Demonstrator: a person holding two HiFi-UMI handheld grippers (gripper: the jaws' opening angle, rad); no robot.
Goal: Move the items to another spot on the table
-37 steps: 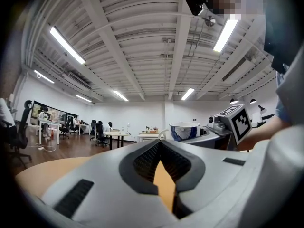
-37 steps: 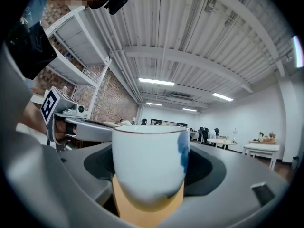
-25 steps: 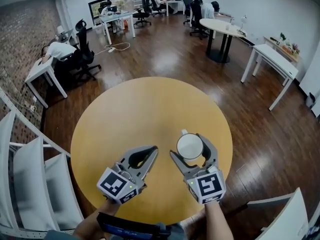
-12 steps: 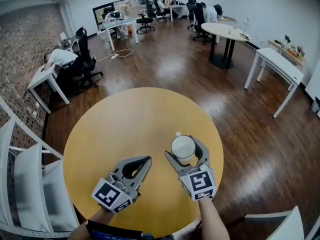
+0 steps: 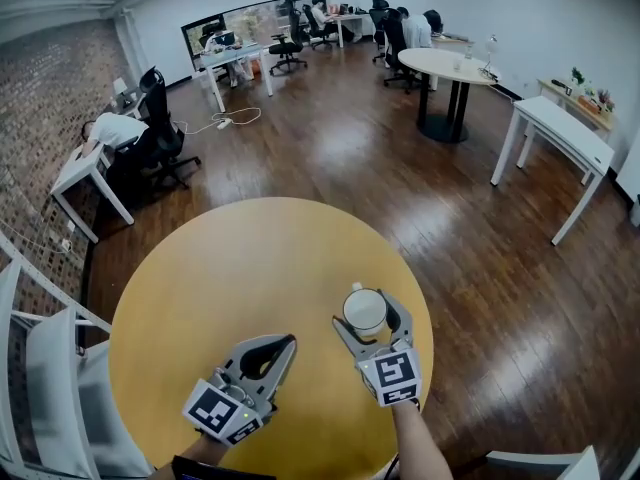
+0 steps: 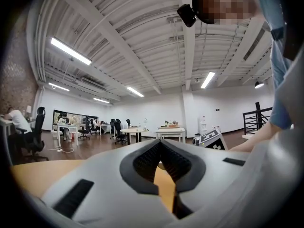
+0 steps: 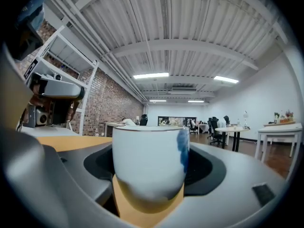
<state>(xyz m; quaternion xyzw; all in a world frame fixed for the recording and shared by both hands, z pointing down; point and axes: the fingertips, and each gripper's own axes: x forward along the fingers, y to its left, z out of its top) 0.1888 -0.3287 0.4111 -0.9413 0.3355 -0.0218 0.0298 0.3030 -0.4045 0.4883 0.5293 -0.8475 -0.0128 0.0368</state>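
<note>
Hidden: bottom of the white cup (image 5: 365,310) is behind the right tongs (image 5: 369,318), cannot tell if it touches the desk (image 5: 250,268) | Right tongs: squeezing the cup | Left tongs (image 5: 288,344): closed, holding nothing | Cup: near desk edge at 3 o'clock | Room: bare desk from 9 to 12 o'clock

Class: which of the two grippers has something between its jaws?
The right gripper: its jaws grip a white mug with a blue mark on its side. The left gripper differs: its jaws are together, with nothing between them.
</note>
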